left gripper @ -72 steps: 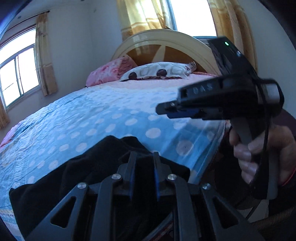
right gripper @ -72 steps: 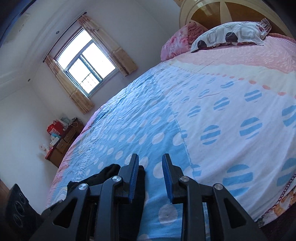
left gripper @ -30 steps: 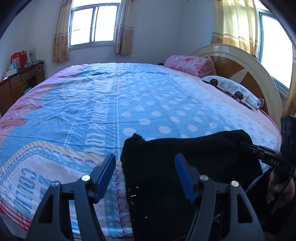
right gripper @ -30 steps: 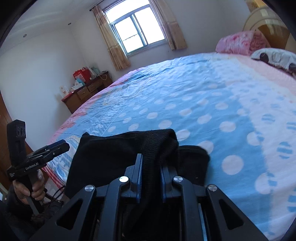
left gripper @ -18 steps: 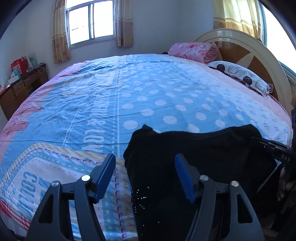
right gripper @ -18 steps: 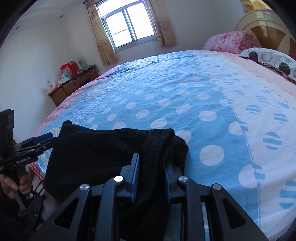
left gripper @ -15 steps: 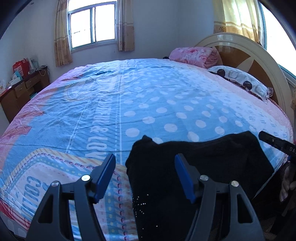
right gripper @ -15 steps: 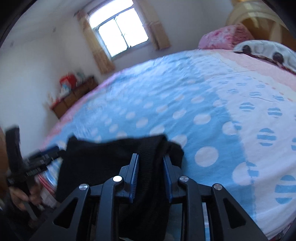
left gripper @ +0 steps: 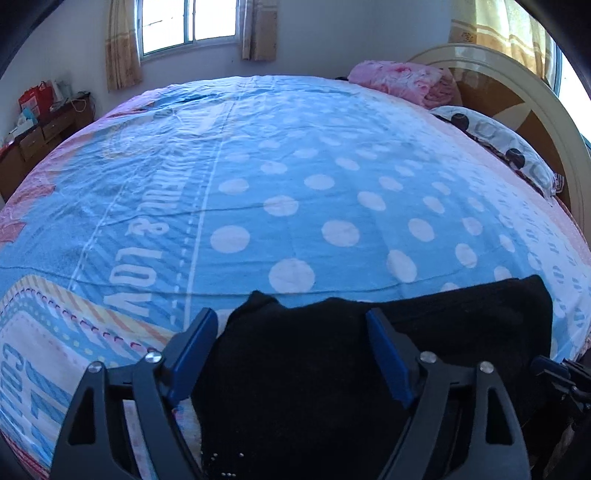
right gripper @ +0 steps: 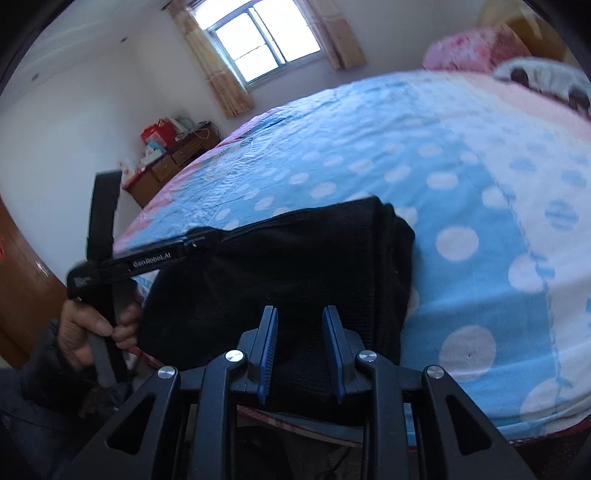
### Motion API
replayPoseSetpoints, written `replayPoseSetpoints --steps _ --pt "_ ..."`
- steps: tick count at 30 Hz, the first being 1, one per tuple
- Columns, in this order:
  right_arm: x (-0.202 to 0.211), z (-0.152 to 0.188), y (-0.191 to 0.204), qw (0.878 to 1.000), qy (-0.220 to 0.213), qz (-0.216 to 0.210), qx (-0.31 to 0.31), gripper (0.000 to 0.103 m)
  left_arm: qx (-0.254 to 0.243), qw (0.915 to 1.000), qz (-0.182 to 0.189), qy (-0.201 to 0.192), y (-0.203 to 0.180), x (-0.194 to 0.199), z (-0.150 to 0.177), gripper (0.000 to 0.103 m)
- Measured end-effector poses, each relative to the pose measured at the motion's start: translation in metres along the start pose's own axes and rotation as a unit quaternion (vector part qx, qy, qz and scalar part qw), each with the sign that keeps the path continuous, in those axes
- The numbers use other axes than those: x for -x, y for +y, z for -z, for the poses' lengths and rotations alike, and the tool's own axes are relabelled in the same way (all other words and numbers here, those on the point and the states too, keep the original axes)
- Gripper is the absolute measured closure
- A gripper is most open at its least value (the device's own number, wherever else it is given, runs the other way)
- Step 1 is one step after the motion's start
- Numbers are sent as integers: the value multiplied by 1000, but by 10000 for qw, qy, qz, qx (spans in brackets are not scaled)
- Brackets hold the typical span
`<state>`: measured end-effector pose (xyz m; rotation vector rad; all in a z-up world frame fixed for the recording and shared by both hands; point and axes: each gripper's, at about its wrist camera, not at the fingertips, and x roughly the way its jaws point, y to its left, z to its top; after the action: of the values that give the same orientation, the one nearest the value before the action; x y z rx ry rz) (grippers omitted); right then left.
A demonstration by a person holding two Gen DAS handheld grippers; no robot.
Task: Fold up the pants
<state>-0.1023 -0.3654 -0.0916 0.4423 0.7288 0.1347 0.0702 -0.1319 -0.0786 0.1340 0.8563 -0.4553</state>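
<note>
The bed [left gripper: 295, 184] is carrying the black pants [left gripper: 332, 369] at its near edge, under both hand-held grippers. The left hand-held gripper [left gripper: 291, 354] is opening wide, straddling the pants' corner without pinching; the right hand-held gripper [right gripper: 299, 343] is standing slightly parted, gripping nothing. Judging by this, pinching both corners evenly matters next.

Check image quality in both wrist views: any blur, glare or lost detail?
Left wrist view: sharp, strong fisheye bend, window blown out, black pants a near featureless dark mass. Right wrist view: motion blur, worst at the pillows; window overexposed, pants' knit texture faintly visible.
</note>
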Motion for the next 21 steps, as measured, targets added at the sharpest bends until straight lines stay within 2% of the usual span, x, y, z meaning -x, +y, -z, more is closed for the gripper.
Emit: replayPoseSetpoints --steps 2,6,10,12,15,18,21 --pt "1 1 -7 9997 -23 -192 -167 76 69 9998 -166 -3 3 -6 1 0" --pt "2 4 -5 9998 -7 -179 -85 76 550 9984 143 70 16 -14 5 0" --pt "8 2 -1 9995 -115 -234 -161 76 436 9990 46 88 13 -4 3 0" --pt "20 -1 -1 9982 -398 -340 -278 76 387 9993 -14 14 13 9 2 0" --pt "37 -6 6 9950 -887 -438 -154 76 170 9992 -335 -130 13 32 3 0" --pt "40 -12 16 9948 -1004 -134 88 74 49 9975 -685 -149 18 46 7 0" --pt "35 -15 23 9949 -980 58 214 60 -32 9960 -876 -159 21 58 15 0"
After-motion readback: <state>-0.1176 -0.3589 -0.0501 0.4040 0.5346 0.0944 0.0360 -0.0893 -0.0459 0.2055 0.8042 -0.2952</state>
